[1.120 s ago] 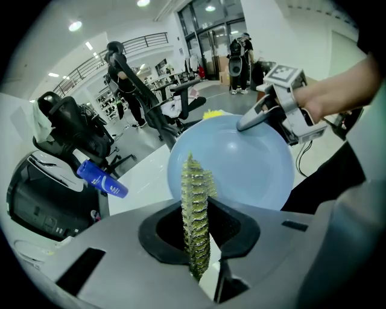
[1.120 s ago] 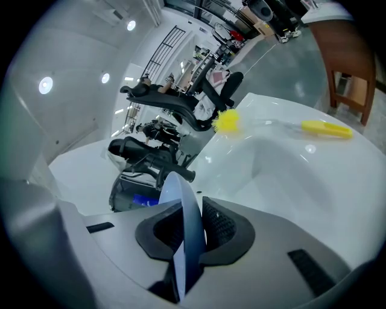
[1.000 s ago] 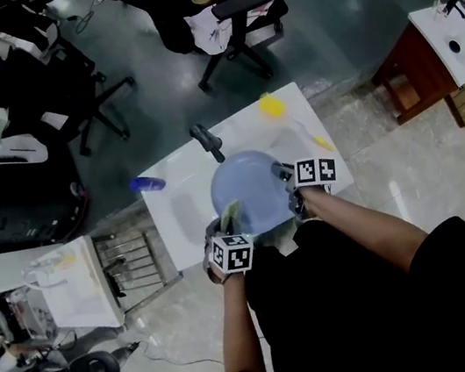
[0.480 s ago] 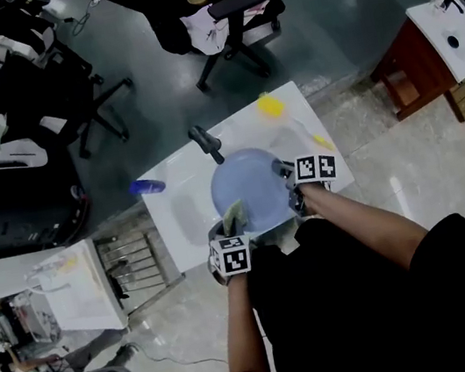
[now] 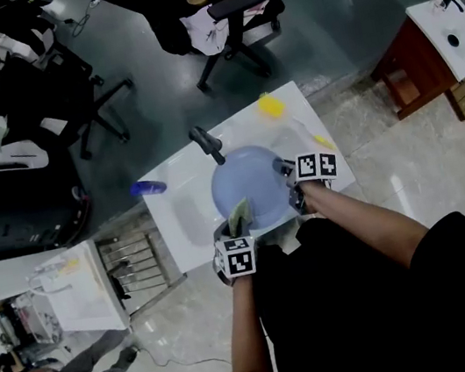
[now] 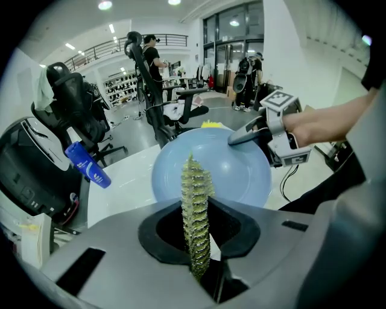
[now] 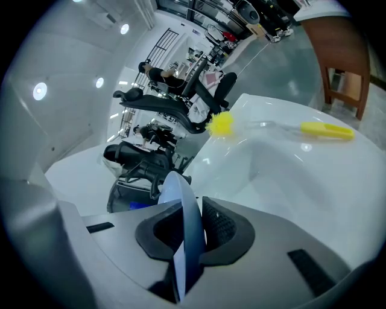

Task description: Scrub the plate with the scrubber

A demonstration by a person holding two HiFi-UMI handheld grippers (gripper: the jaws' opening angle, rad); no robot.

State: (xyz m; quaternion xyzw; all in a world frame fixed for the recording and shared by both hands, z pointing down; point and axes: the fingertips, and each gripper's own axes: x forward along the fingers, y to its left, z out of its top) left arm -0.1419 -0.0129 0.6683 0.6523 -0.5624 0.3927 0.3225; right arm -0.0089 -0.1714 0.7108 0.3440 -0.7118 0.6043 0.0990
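Clamping plate (image 5: 251,188) (blue) — right hand-held gripper (image 7: 194,230); left hand-held gripper (image 6: 198,232) pinches scrubber (image 6: 196,190)

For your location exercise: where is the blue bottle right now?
In the head view, the blue bottle lies on the white sink unit's left edge, left of the blue plate and tap.

White sink counter (image 5: 236,131), blue bottle (image 5: 147,185), yellow brush (image 5: 270,106) lying on it
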